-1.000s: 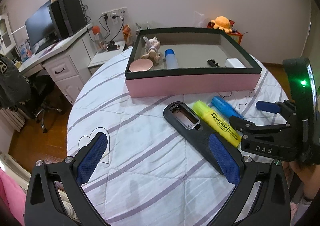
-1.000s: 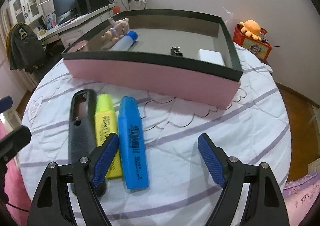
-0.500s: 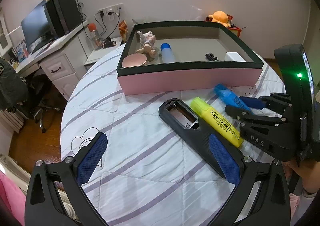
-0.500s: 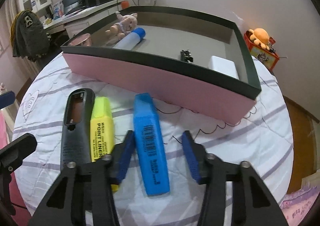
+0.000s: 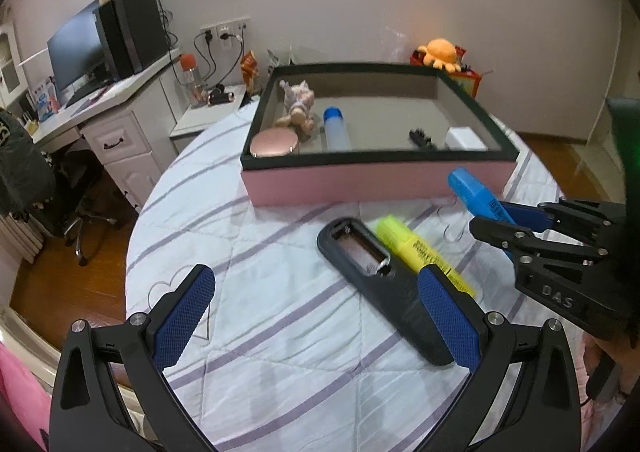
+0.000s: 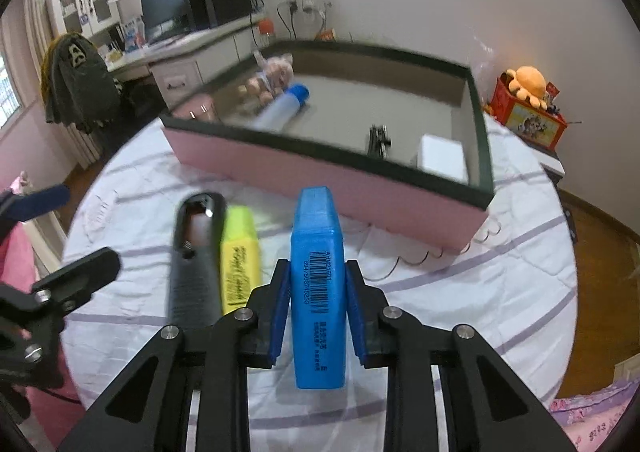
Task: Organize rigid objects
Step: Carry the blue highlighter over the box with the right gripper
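My right gripper point(image 6: 317, 272) has the blue highlighter point(image 6: 318, 272) between its blue pads; the jaws are closing and press on both of its sides. In the left wrist view the blue highlighter point(image 5: 472, 192) hangs tilted above the cloth, in front of the pink box point(image 5: 360, 180). A yellow highlighter point(image 5: 420, 252) and a black remote-like case point(image 5: 384, 280) lie side by side on the table. My left gripper point(image 5: 316, 312) hovers open over the near part of the table, its right finger above the black case.
The dark-rimmed box holds a pink round compact point(image 5: 274, 142), a small doll point(image 5: 298, 108), a blue-capped tube point(image 5: 336, 128), a black clip point(image 5: 420, 138) and a white block point(image 5: 464, 138). The round table wears a striped white cloth point(image 5: 260, 252). A desk point(image 5: 100, 108) stands left.
The right gripper's jaws went from wide open to closed around the blue highlighter and raised it off the cloth. The left gripper stayed where it was.
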A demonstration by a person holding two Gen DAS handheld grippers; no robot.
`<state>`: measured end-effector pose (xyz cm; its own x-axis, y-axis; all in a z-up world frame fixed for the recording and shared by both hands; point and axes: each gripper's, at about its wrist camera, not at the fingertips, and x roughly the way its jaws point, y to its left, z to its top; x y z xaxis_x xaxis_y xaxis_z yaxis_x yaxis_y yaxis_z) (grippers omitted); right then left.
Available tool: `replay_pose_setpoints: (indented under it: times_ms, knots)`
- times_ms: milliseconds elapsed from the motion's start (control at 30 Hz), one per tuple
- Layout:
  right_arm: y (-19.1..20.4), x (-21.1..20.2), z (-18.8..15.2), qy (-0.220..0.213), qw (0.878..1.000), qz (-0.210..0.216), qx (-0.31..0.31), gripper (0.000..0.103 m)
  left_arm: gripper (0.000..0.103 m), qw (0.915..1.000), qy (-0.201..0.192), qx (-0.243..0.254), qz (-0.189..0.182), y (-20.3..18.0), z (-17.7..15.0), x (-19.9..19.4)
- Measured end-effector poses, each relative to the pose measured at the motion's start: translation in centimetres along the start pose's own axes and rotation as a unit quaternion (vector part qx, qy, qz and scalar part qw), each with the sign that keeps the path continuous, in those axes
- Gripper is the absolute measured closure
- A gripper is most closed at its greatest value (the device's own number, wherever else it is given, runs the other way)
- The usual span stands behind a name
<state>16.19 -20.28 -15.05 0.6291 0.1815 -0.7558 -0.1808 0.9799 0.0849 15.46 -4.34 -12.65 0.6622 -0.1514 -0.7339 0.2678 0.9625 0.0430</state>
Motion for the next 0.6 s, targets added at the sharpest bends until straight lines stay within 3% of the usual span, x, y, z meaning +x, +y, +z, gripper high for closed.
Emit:
replay_pose_setpoints:
  times_ms: [333,600]
  knots:
    - [-0.6,-2.6,4.3,-0.060,0.998,0.021,0.018,0.076,0.000,0.9991,-0.037,-0.020,0.000,0.8,4.0,-0.7]
    - [-1.0,0.1,8.6,-0.072,0.996,0.015,0.045,0.076,0.000,0.9979,-0.050,-0.040,0.000,2.0,7.9,1.8]
